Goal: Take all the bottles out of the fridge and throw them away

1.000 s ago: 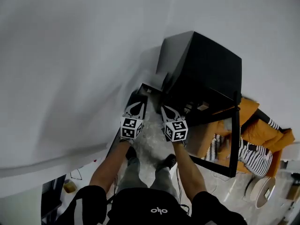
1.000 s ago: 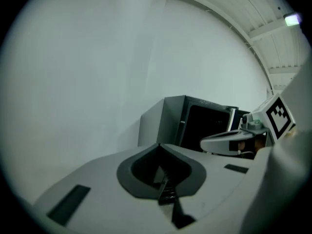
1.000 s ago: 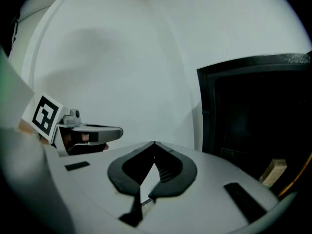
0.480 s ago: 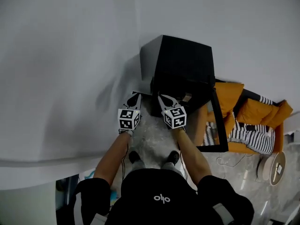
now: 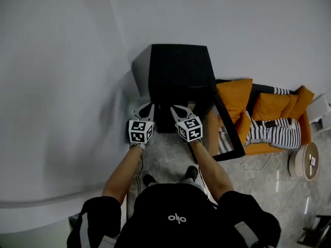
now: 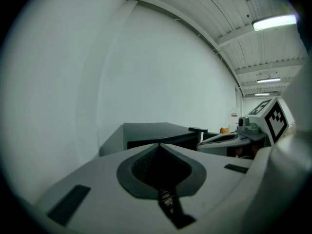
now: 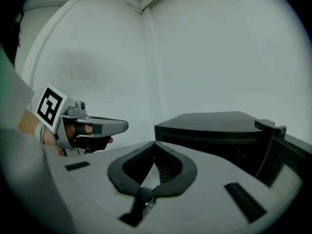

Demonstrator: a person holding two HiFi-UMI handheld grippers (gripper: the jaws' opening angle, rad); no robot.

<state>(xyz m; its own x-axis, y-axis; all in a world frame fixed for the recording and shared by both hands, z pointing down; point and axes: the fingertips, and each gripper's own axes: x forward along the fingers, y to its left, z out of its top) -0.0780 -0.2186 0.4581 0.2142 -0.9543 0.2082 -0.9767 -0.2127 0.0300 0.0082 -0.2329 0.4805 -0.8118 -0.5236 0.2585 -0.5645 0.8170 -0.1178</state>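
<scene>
A black mini fridge stands against the white wall, its door swung open to the right. The inside is dark and no bottle shows in any view. My left gripper and right gripper hang side by side in front of the fridge's top edge, both shut and empty. In the left gripper view the shut jaws point at the fridge, with the right gripper alongside. The right gripper view has its shut jaws before the fridge, the door and the left gripper.
An orange sofa with striped cushions stands right of the fridge door. A round side table is at the far right. A cable lies on the stone floor. The wall runs close on the left.
Both grippers have risen together in front of the fridge and stayed shut. The head view has turned, so the fridge now sits squarer and its top shows from above.
</scene>
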